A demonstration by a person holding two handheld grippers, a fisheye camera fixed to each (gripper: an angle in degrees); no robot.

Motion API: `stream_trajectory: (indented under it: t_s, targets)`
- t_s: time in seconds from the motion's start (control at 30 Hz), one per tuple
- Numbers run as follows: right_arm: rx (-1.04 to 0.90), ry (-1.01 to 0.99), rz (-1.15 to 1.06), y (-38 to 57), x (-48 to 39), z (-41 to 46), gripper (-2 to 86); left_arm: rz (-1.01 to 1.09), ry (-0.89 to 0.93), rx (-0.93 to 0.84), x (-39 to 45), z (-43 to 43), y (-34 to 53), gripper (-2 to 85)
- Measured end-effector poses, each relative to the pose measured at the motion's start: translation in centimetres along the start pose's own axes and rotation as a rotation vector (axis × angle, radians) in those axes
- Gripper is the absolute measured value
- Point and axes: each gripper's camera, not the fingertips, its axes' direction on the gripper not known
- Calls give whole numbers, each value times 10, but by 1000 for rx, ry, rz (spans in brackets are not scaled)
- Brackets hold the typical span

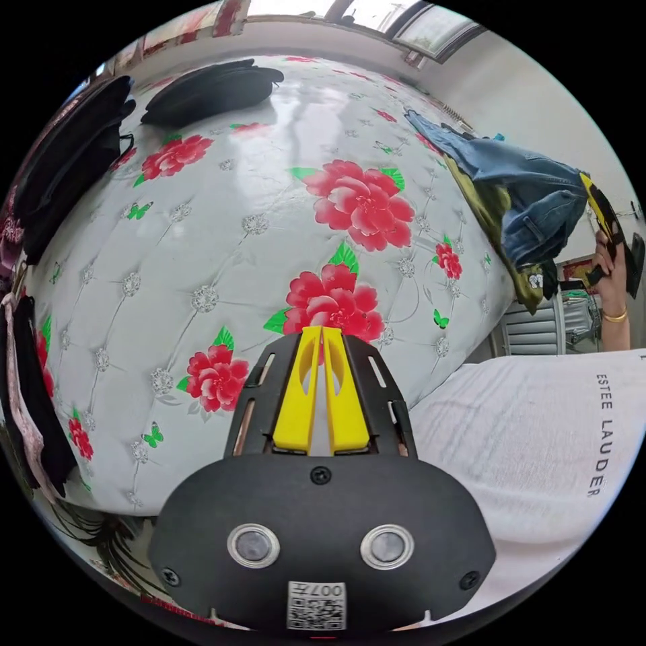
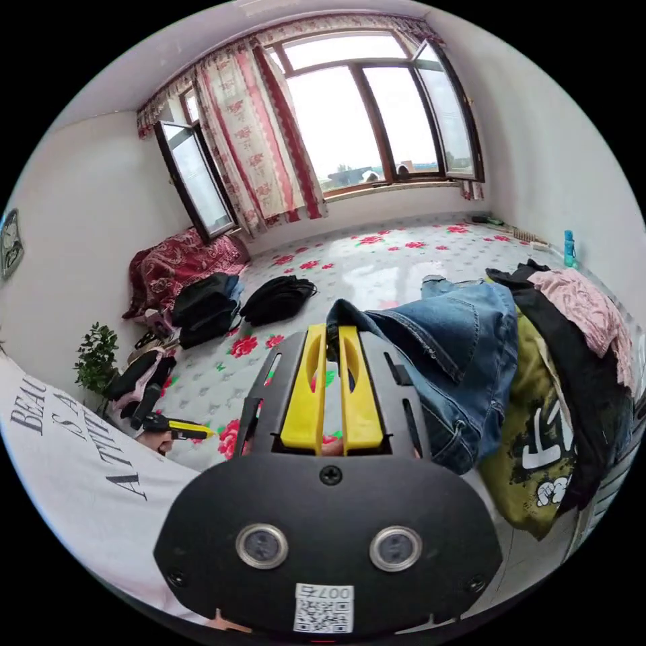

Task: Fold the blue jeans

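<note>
Right gripper (image 2: 331, 336) jaws apparently clamped on jeans (image 2: 444, 350); left gripper (image 1: 321, 336) jaws together, empty. One-point hold could drag the olive shirt (image 2: 531, 431) along.

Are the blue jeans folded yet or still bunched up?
Still bunched up: the blue jeans hang crumpled from the right gripper, draped beside the clothes pile, not laid flat.
</note>
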Motion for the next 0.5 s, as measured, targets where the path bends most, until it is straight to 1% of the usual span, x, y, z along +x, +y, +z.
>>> stream_trajectory:
  t_s: [0.03,0.1,0.13,0.2,0.23,0.27,0.3,0.37,0.43,0.5]
  targets:
    - [-44,-55,-33,3,-15,17,10,-17,10,25,-5,-7,8,-10]
    - [-230,-295,-138,20,-75,82,12,-47,17,60,-15,-16,22,-10]
    - [-275,-355,-162,25,-91,96,13,-73,15,82,-23,-22,32,-9]
    - [-398,-593,-252,45,-145,137,19,-126,6,106,-39,-30,51,-9]
    - [-443,-641,-305,48,-158,144,21,-172,1,117,-52,-36,65,-7]
    - [-527,-664,-389,50,-177,154,26,-221,-2,136,-66,-42,81,-5]
    - [-541,-647,-434,50,-185,156,31,-245,-3,148,-73,-46,89,-4]
    - [-511,-603,-431,51,-180,155,39,-333,-24,187,-96,-63,124,10]
    - [-495,-560,-342,52,-160,159,46,-376,-74,219,-106,-78,148,28]
    - [-495,-520,-161,63,-121,168,54,-378,-130,249,-106,-92,166,48]
